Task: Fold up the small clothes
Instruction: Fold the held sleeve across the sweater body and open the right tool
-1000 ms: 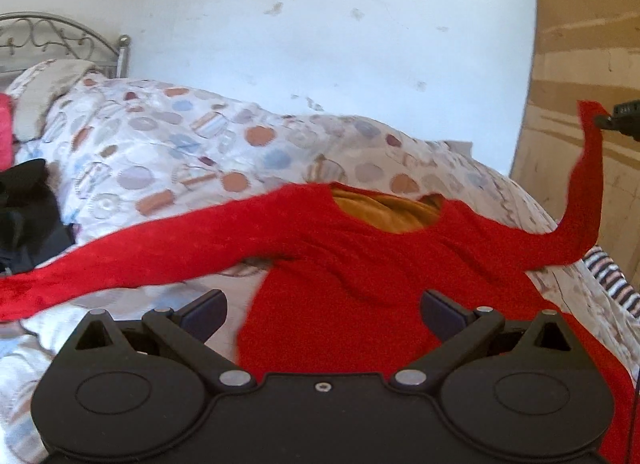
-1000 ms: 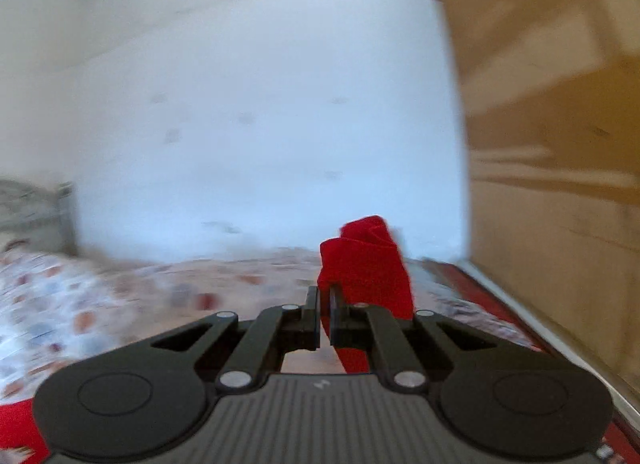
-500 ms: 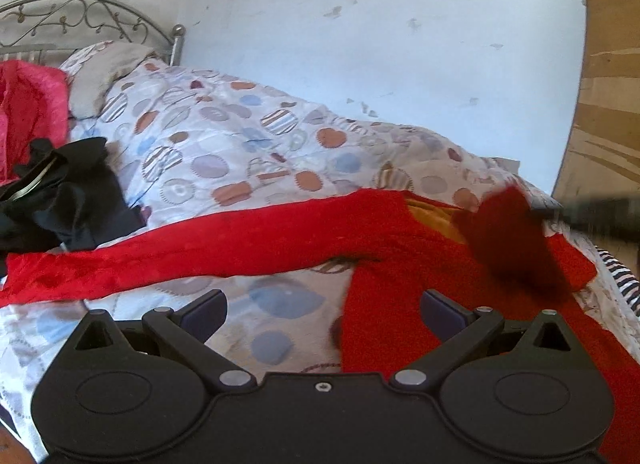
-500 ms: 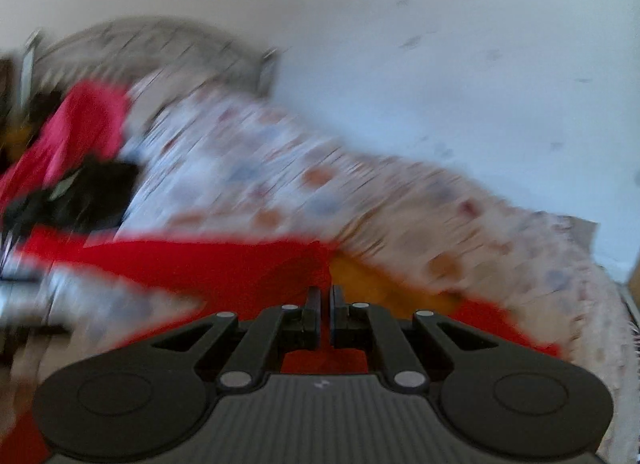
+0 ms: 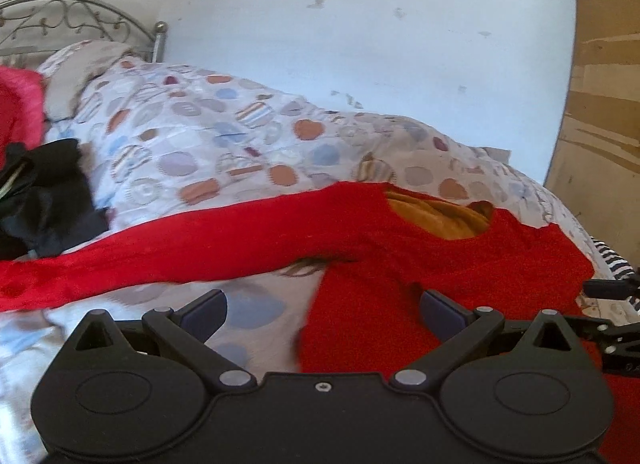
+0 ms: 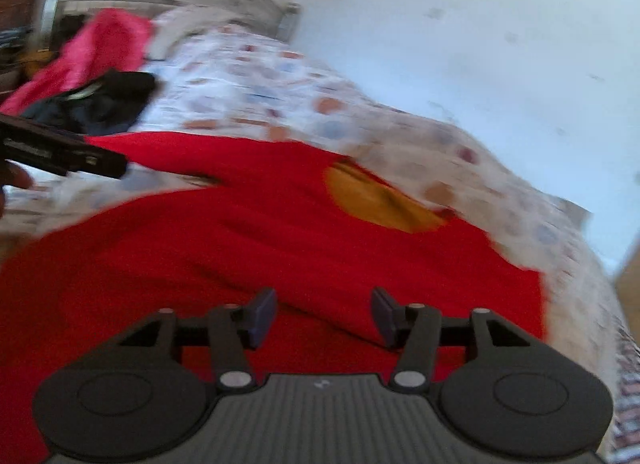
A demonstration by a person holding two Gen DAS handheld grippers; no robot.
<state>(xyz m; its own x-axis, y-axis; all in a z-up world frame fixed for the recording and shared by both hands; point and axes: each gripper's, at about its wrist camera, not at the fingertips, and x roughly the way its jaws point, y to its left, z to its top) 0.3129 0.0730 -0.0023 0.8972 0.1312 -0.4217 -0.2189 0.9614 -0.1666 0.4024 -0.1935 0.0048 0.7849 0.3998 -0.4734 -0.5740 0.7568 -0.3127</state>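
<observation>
Red top spread flat on the bed, right sleeve folded in; right gripper, jaws opening and empty, should withdraw cleanly while the left gripper, jaws apart, takes the outstretched left sleeve.

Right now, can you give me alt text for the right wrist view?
The right claw, its jaws opening with nothing between them, hangs over a red long-sleeved top spread flat on a patterned quilt. An orange lining shows at the neckline. The left claw pokes in from the left edge; the picture is blurred.
</observation>
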